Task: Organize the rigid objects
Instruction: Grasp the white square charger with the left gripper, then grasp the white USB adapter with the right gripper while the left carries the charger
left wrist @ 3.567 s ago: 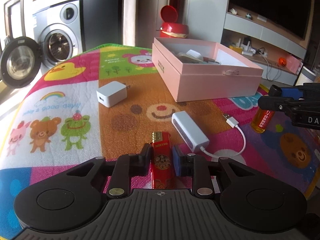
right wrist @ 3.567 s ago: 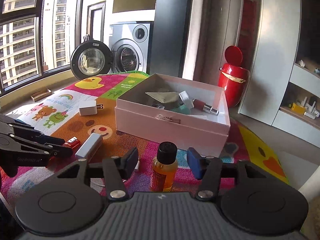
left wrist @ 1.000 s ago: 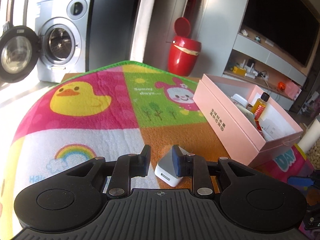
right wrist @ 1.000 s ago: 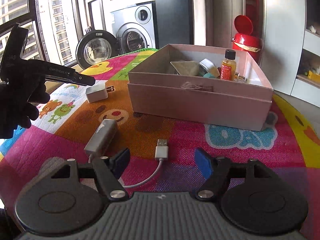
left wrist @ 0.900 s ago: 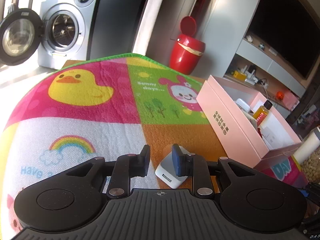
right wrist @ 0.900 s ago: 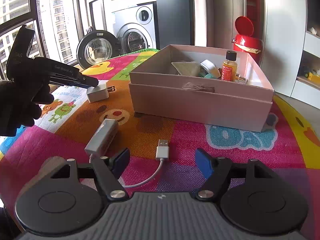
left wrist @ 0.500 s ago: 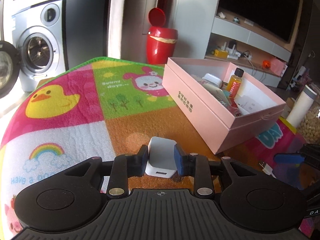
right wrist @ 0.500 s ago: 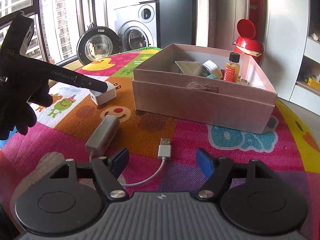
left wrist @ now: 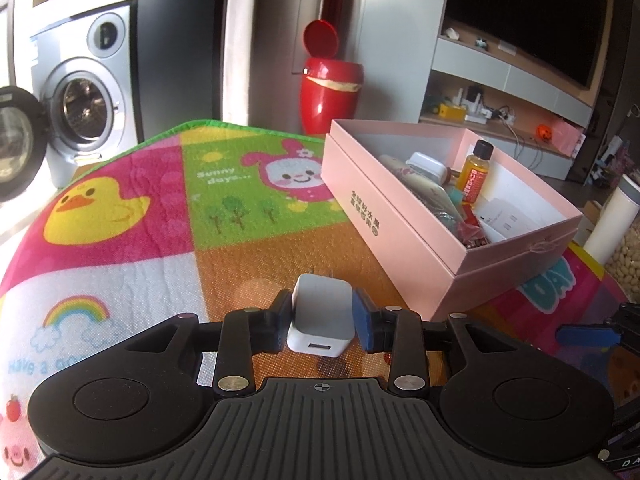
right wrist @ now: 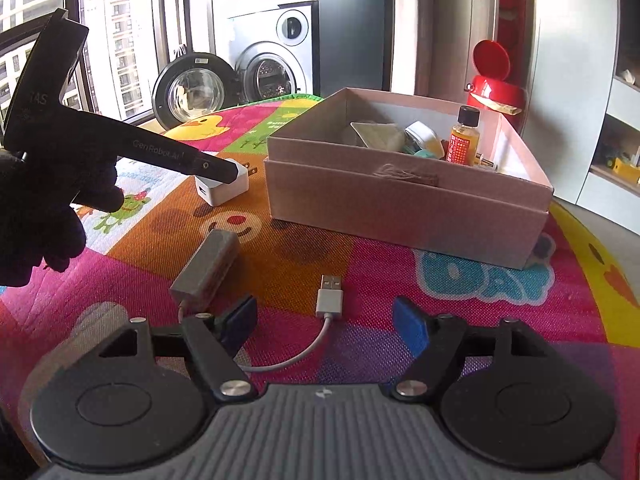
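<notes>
A white USB charger [left wrist: 322, 320] lies on the colourful play mat [left wrist: 240, 256], prongs pointing away. My left gripper [left wrist: 322, 314] straddles it; its jaws are opening, with the pads close against the charger's sides. From the right wrist view the charger [right wrist: 222, 188] rests on the mat beside the left gripper's finger [right wrist: 216, 170]. My right gripper [right wrist: 326, 324] stands open above a white cable with a USB plug [right wrist: 330, 296], next to its grey adapter [right wrist: 206, 266]. The open pink box [left wrist: 420, 236] holds an orange bottle [left wrist: 474, 176] and several small items.
A red pedal bin [left wrist: 330, 84] and a washing machine [left wrist: 84, 96] with its door open stand beyond the mat's far edge. A white tumbler [left wrist: 612, 220] stands right of the box. A gloved hand [right wrist: 40, 216] holds the left gripper.
The left gripper swung over to the charger and its jaws widened around it. The right gripper held still. Since the oldest frames, the lighter and bottle have left the mat; the bottle stands in the box.
</notes>
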`<state>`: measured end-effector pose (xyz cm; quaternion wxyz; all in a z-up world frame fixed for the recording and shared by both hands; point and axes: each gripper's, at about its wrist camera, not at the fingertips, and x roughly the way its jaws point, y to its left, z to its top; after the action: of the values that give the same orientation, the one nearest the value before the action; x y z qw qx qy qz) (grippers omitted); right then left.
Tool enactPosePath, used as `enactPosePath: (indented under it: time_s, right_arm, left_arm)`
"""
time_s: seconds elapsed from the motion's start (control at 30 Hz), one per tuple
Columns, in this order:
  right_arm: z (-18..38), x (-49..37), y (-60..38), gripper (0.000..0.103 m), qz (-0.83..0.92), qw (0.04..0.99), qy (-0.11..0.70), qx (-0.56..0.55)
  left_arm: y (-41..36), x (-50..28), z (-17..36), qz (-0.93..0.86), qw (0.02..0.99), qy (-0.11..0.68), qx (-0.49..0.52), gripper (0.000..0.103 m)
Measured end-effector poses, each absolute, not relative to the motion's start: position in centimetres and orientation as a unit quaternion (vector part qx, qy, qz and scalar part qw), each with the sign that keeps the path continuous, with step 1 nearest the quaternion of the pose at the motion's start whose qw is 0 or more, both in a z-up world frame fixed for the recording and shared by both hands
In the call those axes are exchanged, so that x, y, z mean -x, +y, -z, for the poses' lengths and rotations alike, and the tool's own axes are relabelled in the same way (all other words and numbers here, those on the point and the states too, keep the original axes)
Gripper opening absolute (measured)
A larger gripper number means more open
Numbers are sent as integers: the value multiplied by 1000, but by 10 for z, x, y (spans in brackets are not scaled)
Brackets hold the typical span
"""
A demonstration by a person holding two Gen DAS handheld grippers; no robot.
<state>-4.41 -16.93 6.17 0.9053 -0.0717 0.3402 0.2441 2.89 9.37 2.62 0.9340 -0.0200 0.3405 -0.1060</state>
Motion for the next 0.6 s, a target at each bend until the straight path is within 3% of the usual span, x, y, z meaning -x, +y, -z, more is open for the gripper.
enactPosePath:
  time_s: [0.6]
  right_arm:
    - [-62,45,-169,77,-245,905,341,73]
  left_arm:
    - [54,-33,-15,114,924,363,-46,37]
